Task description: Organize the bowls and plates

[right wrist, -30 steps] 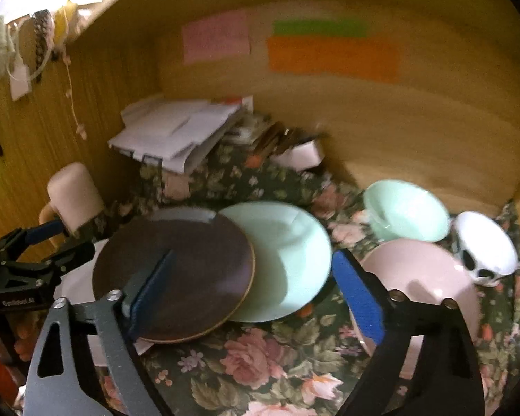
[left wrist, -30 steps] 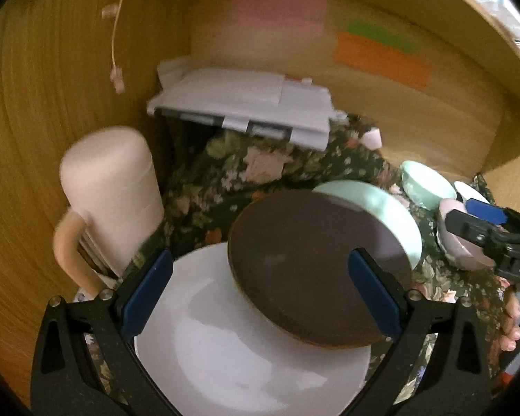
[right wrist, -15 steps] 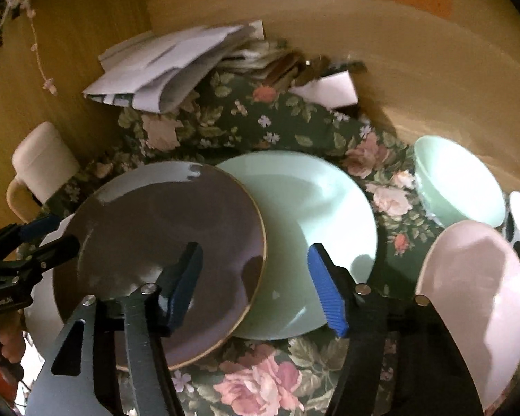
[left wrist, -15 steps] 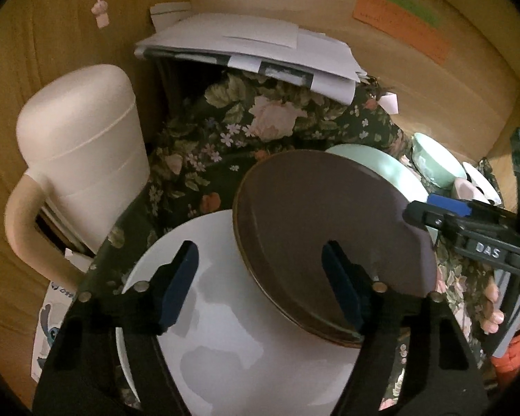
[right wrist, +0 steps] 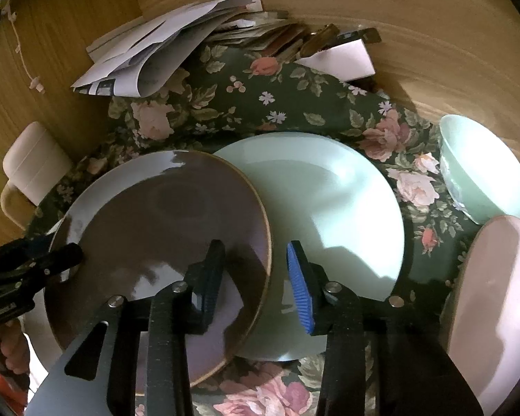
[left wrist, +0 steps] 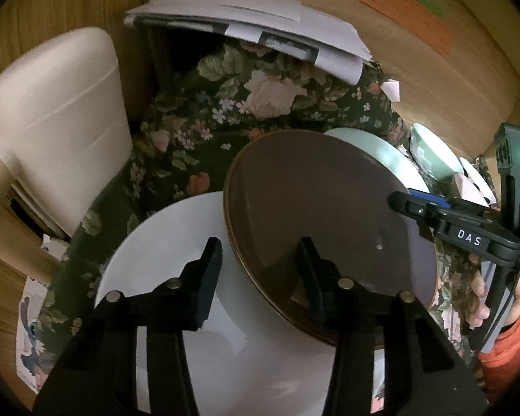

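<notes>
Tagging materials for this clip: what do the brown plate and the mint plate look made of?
Brown plate: probably glazed ceramic; glossy face with bright window glare and a lighter tan rim. Mint plate: probably ceramic or melamine; smooth, softer sheen, uniform colour. Neither can be confirmed by look alone.

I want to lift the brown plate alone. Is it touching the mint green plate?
Touching. In the right wrist view the brown plate overlaps the mint green plate, its rim lying across that plate's left edge with no gap showing between them.
</notes>
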The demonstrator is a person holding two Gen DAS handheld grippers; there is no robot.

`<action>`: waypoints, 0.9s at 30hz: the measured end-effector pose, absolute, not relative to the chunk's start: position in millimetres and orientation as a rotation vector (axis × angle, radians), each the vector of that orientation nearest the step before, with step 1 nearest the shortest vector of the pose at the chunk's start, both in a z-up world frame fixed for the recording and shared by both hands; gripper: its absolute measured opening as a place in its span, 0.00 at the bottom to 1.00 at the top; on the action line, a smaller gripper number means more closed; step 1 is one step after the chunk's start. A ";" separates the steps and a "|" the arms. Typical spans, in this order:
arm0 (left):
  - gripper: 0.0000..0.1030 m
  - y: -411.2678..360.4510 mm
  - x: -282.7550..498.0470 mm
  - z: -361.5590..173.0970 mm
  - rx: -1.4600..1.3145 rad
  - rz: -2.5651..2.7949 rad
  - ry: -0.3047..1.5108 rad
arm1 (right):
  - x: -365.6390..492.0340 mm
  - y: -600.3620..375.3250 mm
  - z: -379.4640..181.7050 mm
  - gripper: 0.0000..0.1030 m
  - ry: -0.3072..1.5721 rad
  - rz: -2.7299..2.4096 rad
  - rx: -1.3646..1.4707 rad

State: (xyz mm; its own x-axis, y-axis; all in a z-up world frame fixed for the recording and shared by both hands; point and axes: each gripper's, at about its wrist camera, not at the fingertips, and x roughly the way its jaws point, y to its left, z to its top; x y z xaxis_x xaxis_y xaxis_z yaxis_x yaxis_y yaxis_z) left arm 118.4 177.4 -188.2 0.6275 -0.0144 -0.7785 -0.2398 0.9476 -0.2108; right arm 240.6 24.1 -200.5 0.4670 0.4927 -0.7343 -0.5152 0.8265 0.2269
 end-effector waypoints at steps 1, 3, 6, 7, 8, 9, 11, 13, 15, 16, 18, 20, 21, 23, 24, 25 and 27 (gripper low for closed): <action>0.42 177.3 118.3 -188.4 -0.312 0.129 0.888 | 241.3 25.2 -201.7 0.31 0.896 0.624 -0.026; 0.41 176.7 118.7 -188.0 -0.315 0.122 0.889 | 241.9 26.8 -202.7 0.30 0.902 0.635 -0.019; 0.41 175.2 119.6 -188.4 -0.323 0.102 0.894 | 242.7 33.5 -205.5 0.30 0.906 0.646 -0.016; 0.41 174.3 120.5 -188.5 -0.325 0.098 0.895 | 242.6 35.7 -206.4 0.30 0.909 0.649 -0.013; 0.41 173.8 121.1 -188.5 -0.327 0.095 0.897 | 242.7 37.3 -206.8 0.30 0.910 0.648 -0.014; 0.41 173.1 121.8 -188.6 -0.330 0.089 0.898 | 243.0 37.0 -207.1 0.30 0.911 0.653 -0.016; 0.41 172.0 122.3 -188.6 -0.334 0.080 0.898 | 243.9 38.6 -208.9 0.30 0.918 0.658 -0.008; 0.41 169.4 122.8 -188.6 -0.330 0.072 0.898 | 244.7 39.8 -211.2 0.31 0.929 0.665 -0.002; 0.41 166.4 123.5 -188.2 -0.316 0.080 0.891 | 244.1 36.7 -211.1 0.31 0.937 0.672 0.005; 0.41 165.3 123.8 -188.2 -0.313 0.077 0.890 | 244.1 33.8 -211.7 0.31 0.944 0.676 0.013; 0.41 164.6 123.7 -188.2 -0.309 0.076 0.890 | 245.4 29.7 -212.9 0.31 0.959 0.688 0.030; 0.41 163.4 123.7 -187.9 -0.299 0.080 0.887 | 245.5 26.7 -214.3 0.31 0.966 0.697 0.043; 0.41 163.0 123.8 -187.8 -0.296 0.081 0.886 | 246.1 26.7 -214.9 0.31 0.965 0.696 0.042; 0.41 162.3 124.3 -187.2 -0.295 0.085 0.887 | 245.3 26.2 -214.5 0.31 0.960 0.692 0.041; 0.41 162.2 124.7 -186.5 -0.299 0.091 0.886 | 244.7 26.3 -214.2 0.31 0.957 0.689 0.041; 0.41 162.6 123.9 -186.1 -0.303 0.094 0.885 | 242.8 25.6 -212.7 0.31 0.947 0.683 0.038; 0.42 163.2 123.9 -184.9 -0.306 0.101 0.883 | 238.8 25.0 -210.4 0.31 0.934 0.678 0.033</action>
State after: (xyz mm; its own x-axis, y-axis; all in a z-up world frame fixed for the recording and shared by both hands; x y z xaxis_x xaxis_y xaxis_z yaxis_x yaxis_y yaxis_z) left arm 123.9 163.2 -184.9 0.6330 -0.0385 -0.7732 -0.2127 0.9517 -0.2215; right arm 238.8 25.0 -210.4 0.4050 0.5506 -0.7299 -0.5230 0.7944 0.3089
